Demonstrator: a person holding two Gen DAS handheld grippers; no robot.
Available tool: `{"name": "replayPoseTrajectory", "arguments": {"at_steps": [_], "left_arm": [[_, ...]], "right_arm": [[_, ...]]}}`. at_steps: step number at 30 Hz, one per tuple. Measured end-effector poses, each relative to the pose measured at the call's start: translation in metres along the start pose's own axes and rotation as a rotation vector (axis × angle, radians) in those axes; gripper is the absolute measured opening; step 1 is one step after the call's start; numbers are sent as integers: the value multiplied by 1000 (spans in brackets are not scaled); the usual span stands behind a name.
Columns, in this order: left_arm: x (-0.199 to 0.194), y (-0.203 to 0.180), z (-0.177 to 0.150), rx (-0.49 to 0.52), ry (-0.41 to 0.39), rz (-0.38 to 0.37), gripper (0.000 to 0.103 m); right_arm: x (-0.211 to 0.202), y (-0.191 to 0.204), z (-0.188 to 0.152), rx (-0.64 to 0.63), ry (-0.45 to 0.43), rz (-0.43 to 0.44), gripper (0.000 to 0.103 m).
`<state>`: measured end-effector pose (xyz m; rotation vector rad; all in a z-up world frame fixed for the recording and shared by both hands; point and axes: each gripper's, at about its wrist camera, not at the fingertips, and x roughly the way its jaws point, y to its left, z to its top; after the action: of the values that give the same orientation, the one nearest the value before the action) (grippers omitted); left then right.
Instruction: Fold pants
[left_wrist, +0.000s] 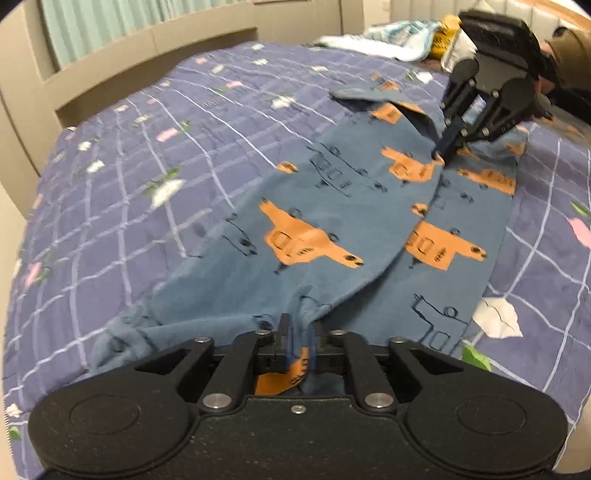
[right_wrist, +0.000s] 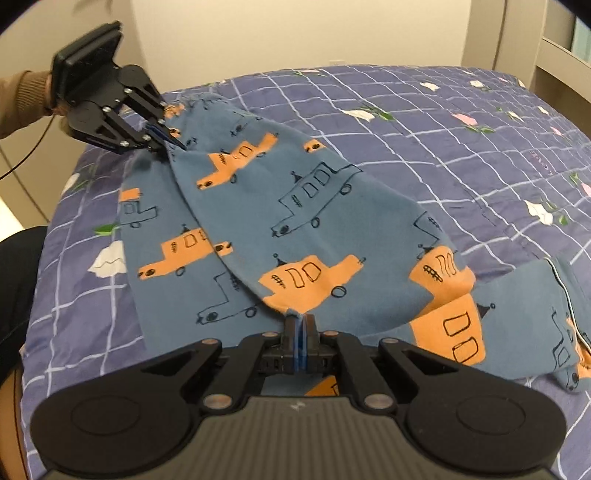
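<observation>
The pants (right_wrist: 295, 221), blue with orange and outlined boats, lie spread on the bed (right_wrist: 461, 155) over a purple checked quilt, one leg doubled over the other so the top layer's edge runs as a long curve down the middle. That overlap suggests the lengthwise fold is being laid down now.

The right tool (right_wrist: 300, 332) has its jaws pressed together on the edge of the upper layer at the near side of its view; cloth disappears between the blue pads. Holding that end lets the person keep the top leg taut while it settles.

The left tool (left_wrist: 295, 341) is at the other end of the same fold. Its jaws stand a little apart, with a bunch of blue and orange cloth lying between them. I judge this end is being let go, though the cloth has not slipped clear.

A sleeve (right_wrist: 22, 99) shows behind the left tool. Far across the bed sits a heap of pale towels (left_wrist: 388, 40), well apart from the pants.

The crosswise fold is, by my reckoning, not yet done.
</observation>
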<state>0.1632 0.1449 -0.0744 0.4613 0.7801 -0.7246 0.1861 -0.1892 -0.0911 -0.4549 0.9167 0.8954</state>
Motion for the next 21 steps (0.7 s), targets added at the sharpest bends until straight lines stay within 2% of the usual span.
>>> {"name": "replayPoseTrajectory", "arguments": {"at_steps": [1, 3, 6, 10, 12, 15, 19, 21], "left_arm": [[-5, 2, -2, -2, -7, 19, 29], [-11, 8, -6, -8, -3, 47, 33], [-15, 18, -10, -13, 24, 48, 34], [-19, 24, -19, -22, 34, 51, 40], [-24, 24, -21, -20, 31, 39, 40], [-31, 20, -23, 12, 38, 10, 45], [-20, 16, -28, 92, 92, 79, 46], [-21, 21, -28, 86, 88, 81, 45]], "right_arm": [[-1, 0, 2, -1, 0, -6, 7], [-1, 3, 6, -20, 0, -21, 14], [2, 8, 10, -63, 16, -37, 15], [7, 12, 11, -89, 35, -41, 18], [8, 14, 11, -95, 38, -38, 20], [6, 17, 12, -112, 39, -27, 26], [10, 19, 14, -127, 45, -26, 27], [12, 18, 15, -124, 40, -33, 27]]}}
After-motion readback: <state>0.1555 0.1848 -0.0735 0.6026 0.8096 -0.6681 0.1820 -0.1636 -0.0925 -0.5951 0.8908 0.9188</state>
